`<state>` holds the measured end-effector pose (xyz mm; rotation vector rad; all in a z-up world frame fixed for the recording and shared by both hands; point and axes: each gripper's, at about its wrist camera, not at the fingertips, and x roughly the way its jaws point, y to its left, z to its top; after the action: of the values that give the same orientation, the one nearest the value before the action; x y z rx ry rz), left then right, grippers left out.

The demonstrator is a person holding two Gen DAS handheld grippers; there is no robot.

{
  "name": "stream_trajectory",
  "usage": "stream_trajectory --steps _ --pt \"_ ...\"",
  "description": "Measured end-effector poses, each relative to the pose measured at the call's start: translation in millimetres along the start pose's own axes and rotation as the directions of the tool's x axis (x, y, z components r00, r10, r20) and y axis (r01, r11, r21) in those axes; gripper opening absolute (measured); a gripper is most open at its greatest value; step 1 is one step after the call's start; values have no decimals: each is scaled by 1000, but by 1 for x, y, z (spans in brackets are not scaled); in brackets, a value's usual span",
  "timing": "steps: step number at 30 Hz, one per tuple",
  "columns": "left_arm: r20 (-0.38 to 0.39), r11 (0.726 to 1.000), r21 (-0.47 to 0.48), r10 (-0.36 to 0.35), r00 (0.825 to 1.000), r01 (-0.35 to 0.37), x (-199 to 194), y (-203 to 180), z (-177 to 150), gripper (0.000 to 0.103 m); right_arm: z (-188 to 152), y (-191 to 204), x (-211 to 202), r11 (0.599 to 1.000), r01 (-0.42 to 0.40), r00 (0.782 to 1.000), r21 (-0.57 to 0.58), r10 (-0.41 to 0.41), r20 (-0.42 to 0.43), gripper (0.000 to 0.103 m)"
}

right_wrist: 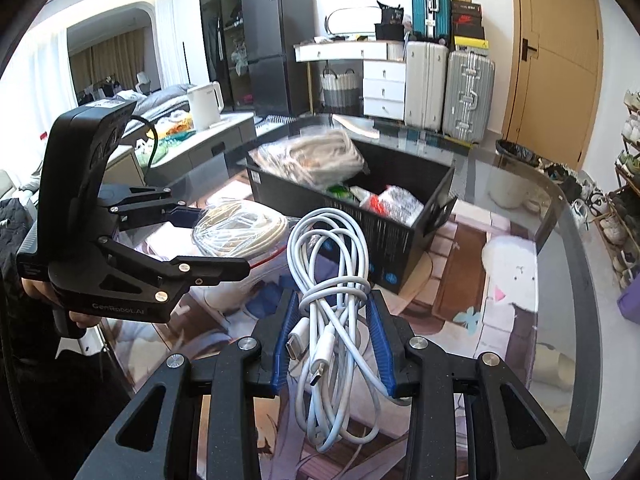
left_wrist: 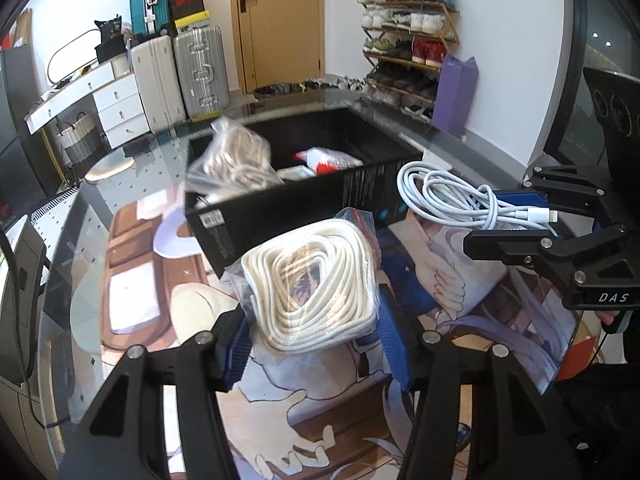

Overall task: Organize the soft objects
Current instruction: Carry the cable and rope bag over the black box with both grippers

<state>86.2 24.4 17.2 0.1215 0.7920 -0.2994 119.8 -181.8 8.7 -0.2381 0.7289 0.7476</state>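
Observation:
A clear zip bag with a coiled white cord [left_wrist: 316, 276] is pinched between the blue pads of my left gripper [left_wrist: 314, 312], lifted above the table. From the right wrist view the same bag [right_wrist: 240, 228] sits in the left gripper [right_wrist: 224, 240]. My right gripper [right_wrist: 332, 304] is shut on a bundle of white USB cable [right_wrist: 332, 248], which loops upward past the fingertips. This cable [left_wrist: 440, 192] and the right gripper [left_wrist: 486, 220] also show at the right of the left wrist view. Both hang just in front of an open black box [left_wrist: 304, 216] [right_wrist: 360, 236].
The box holds another bagged cord [left_wrist: 232, 160] leaning over its left wall and a red-and-white packet [left_wrist: 332, 160]. It stands on a round glass table [right_wrist: 552, 200] over a printed mat. Suitcases [left_wrist: 200, 68], a shoe rack [left_wrist: 408, 40] and a purple bag [left_wrist: 456, 96] stand beyond.

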Motion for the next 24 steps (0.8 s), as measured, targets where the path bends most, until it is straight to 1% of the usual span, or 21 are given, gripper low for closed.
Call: stream_trajectory --steps 7,11,15,24 --pt "76 1000 -13 17 997 -16 -23 6 16 55 18 -2 -15 999 18 997 29 -20 68 36" --pt "113 999 -18 36 993 -35 -31 13 26 55 32 -6 -17 999 28 995 47 -32 93 36" --pt "136 998 -31 58 989 -54 -30 22 40 55 44 -9 -14 997 39 993 62 -46 106 36" --pt "154 996 -51 81 985 -74 -17 35 62 55 69 -14 3 996 37 993 81 -46 108 35"
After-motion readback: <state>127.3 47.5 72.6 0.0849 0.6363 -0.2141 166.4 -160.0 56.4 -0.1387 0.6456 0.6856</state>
